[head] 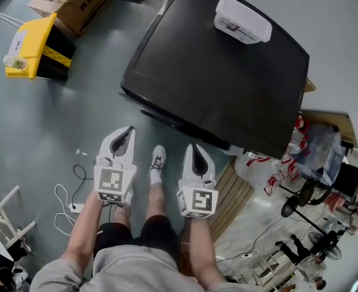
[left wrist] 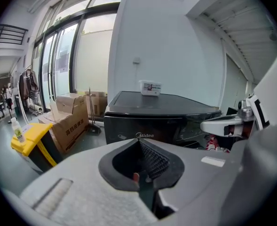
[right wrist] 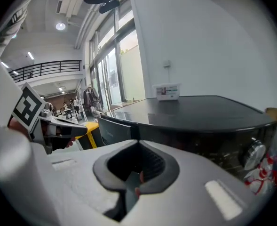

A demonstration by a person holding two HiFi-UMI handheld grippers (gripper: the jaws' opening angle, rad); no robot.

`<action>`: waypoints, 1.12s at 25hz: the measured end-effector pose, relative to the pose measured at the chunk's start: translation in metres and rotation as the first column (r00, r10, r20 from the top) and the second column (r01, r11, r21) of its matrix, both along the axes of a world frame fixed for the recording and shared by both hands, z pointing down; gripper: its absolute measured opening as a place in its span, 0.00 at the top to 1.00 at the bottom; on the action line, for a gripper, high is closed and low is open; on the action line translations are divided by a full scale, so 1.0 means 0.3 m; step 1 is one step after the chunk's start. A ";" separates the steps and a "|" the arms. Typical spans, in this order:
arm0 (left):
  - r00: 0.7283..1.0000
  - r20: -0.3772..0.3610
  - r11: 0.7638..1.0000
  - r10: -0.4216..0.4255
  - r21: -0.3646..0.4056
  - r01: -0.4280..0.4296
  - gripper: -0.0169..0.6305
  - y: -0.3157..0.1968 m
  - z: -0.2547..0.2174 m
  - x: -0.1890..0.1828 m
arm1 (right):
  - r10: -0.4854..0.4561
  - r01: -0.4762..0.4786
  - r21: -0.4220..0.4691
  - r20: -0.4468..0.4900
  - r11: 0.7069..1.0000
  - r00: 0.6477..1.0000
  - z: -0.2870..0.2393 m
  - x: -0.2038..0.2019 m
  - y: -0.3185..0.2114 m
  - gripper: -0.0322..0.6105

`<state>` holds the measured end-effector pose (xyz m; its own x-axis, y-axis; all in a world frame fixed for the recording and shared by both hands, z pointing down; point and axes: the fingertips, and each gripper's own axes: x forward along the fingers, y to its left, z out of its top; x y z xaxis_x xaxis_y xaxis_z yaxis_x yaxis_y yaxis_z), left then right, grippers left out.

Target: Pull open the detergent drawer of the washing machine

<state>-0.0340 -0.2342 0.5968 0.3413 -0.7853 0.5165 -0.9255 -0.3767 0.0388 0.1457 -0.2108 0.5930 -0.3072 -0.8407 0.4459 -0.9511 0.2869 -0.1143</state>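
The black washing machine (head: 218,72) stands ahead of me, with a white box (head: 242,19) on its lid. Its dark front panel with the brand logo (left wrist: 145,135) faces the left gripper view, and the drawer front (right wrist: 111,132) shows at the panel's left end in the right gripper view. My left gripper (head: 128,131) and right gripper (head: 194,146) hang side by side short of the machine's front, apart from it. Both are shut with nothing between the jaws. The left gripper (left wrist: 139,140) points at the panel and the right gripper (right wrist: 138,141) at the lid's edge.
A yellow bin (head: 31,47) and a cardboard box (head: 75,2) stand on the floor to the left. Red-and-white bags (head: 270,163) and a wooden pallet (head: 233,193) lie right of the machine. A white cable (head: 66,199) lies near my left leg.
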 end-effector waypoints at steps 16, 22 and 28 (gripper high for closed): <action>0.996 -0.082 0.999 -0.035 -0.012 0.034 0.72 -0.138 0.076 -0.087 | -0.085 0.084 0.024 0.050 0.996 0.995 0.071 -0.086 -0.081 0.83; 0.995 -0.102 1.000 -0.012 0.016 0.013 0.54 -0.198 0.060 -0.115 | -0.140 0.135 0.051 0.096 0.990 0.986 0.057 -0.135 -0.091 0.61; 0.996 -0.086 0.999 0.039 0.041 -0.035 0.51 -0.233 0.046 -0.103 | -0.140 0.136 0.047 0.098 0.990 0.985 0.062 -0.153 -0.106 0.60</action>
